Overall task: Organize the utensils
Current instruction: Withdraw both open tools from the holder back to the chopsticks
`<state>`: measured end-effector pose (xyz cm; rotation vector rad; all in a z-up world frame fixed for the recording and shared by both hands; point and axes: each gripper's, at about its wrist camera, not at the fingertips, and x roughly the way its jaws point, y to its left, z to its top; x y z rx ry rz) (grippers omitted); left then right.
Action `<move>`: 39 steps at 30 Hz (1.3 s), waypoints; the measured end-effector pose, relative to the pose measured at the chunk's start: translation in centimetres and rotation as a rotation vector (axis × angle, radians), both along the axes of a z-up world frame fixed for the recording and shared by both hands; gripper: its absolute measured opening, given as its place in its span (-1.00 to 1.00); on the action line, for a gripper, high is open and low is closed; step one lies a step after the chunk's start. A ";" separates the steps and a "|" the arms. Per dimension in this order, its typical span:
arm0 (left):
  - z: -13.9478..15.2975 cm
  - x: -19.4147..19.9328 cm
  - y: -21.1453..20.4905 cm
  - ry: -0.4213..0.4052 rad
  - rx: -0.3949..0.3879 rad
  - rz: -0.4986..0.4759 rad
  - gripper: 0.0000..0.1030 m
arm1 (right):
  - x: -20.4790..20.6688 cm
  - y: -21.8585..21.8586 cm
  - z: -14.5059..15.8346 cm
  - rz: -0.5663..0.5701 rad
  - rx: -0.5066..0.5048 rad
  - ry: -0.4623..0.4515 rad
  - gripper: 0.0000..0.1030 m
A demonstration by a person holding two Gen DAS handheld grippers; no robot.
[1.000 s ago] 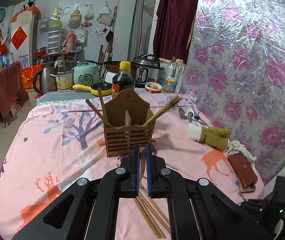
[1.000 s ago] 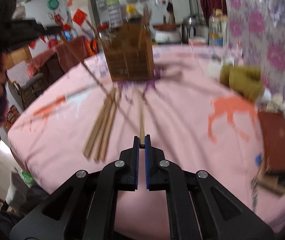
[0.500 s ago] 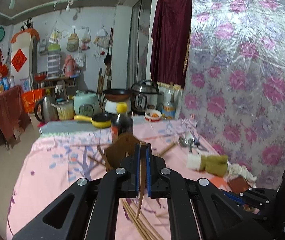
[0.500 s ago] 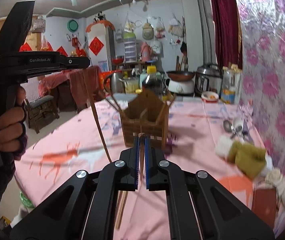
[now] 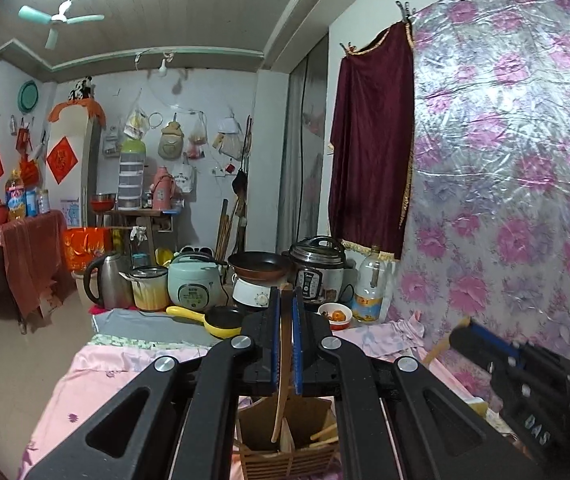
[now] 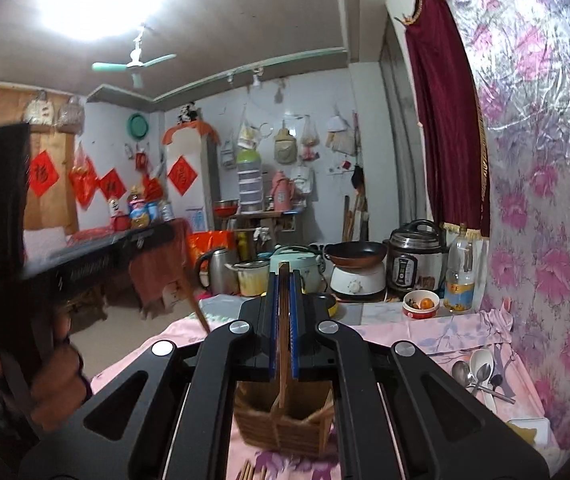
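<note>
Wooden chopstick (image 5: 283,364) pinched in left gripper (image 5: 285,344), hanging down over holder (image 5: 285,446). Right gripper (image 6: 283,328) clamps another stick (image 6: 283,344) above holder too. Several chopsticks lean inside. Spoons (image 6: 479,370) on tablecloth (image 6: 425,336).

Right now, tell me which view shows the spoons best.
The right wrist view: the spoons lie in plain sight on the pink tablecloth near the floral wall. The left wrist view shows none of them.
</note>
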<state>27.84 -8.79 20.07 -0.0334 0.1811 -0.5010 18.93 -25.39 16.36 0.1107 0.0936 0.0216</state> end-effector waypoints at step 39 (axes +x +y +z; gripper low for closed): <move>-24.1 -7.9 4.0 0.422 0.254 0.235 0.89 | -6.2 2.1 -18.5 -0.016 0.154 0.416 -0.03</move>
